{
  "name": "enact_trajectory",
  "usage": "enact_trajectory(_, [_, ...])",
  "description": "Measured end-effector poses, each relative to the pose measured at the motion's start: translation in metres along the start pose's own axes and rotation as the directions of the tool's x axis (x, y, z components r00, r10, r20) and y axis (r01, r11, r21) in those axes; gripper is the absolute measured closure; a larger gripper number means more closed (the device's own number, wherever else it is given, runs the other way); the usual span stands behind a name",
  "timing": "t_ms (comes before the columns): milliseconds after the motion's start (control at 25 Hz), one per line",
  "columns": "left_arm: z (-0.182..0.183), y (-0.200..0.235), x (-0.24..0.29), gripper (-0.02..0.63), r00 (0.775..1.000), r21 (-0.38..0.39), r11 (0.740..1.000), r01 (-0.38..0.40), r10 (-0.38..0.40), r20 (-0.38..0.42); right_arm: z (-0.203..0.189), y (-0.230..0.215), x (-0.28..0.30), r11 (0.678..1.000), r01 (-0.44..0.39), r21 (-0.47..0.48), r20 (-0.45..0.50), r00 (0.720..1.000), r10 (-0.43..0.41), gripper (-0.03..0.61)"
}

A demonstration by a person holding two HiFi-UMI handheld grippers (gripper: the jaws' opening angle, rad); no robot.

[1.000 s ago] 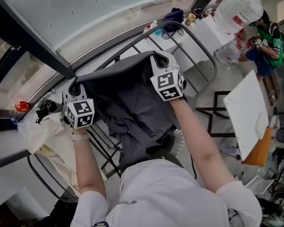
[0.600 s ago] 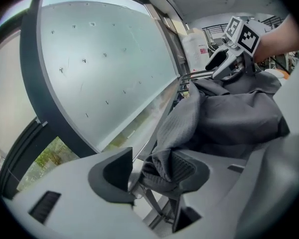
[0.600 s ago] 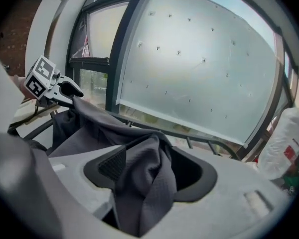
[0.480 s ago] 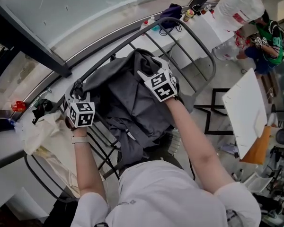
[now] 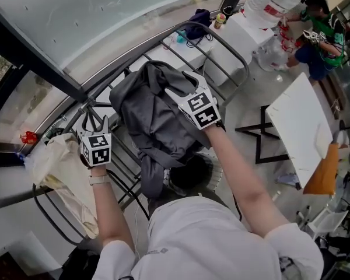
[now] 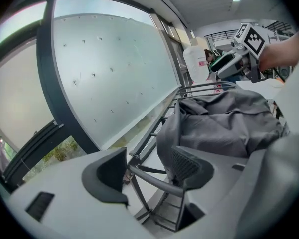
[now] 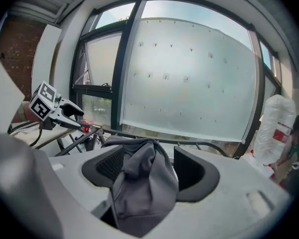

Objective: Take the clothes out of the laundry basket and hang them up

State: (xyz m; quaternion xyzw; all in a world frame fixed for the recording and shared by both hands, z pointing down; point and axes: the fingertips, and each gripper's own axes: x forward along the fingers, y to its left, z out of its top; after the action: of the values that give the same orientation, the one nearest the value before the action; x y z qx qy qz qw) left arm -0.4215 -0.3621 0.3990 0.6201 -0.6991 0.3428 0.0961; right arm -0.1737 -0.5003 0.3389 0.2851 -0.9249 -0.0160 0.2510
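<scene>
Both grippers have let go of the dark grey garment [image 5: 157, 112], which a moment ago was stretched between them; it now lies bunched in a heap over the bars of the drying rack [image 5: 230, 44], with a loose end hanging down the near side toward the white-rimmed laundry basket [image 5: 217, 169] below; the left gripper [image 5: 96, 121] has drawn off to the left end of the rack, clear of the cloth, while the right gripper [image 5: 179, 85] sits low on top of the heap.

Left gripper view: the fingers [image 6: 107, 176] have just been opening and stand wide apart; a thin grey bar of the rack [image 6: 154, 177] crosses the gap between them, and whether it touches either finger cannot be told; the garment [image 6: 224, 128] lies just beyond the right-hand finger, draped over the rails.

Right gripper view: the right gripper [image 7: 144, 171] has also just been opening, and its fingers [image 7: 194, 176] are spread wide; a rumpled fold of the garment [image 7: 142, 188] stands between them, loose, with a clear gap on its right side, so it is not pinched.

A cream cloth [image 5: 58, 168] hangs over the left part of the rack, just below the left gripper; frosted window panes run behind the rack.
</scene>
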Motion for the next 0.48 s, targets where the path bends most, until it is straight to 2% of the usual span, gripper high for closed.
enact_trajectory(280, [0.02,-0.05,-0.071,0.35,0.994,-0.042,0.998,0.041,-0.037,0.099,-0.01,0.015,-0.085,0.999,0.008,0.045,0.089,0.996,-0.012,0.279])
enact_trajectory(480, [0.036,-0.097,-0.131,0.35,0.973,-0.089,0.99,0.109,-0.087,0.215,-0.012,0.032,-0.158,0.996,0.002,0.085,0.232,0.972,-0.021,0.279])
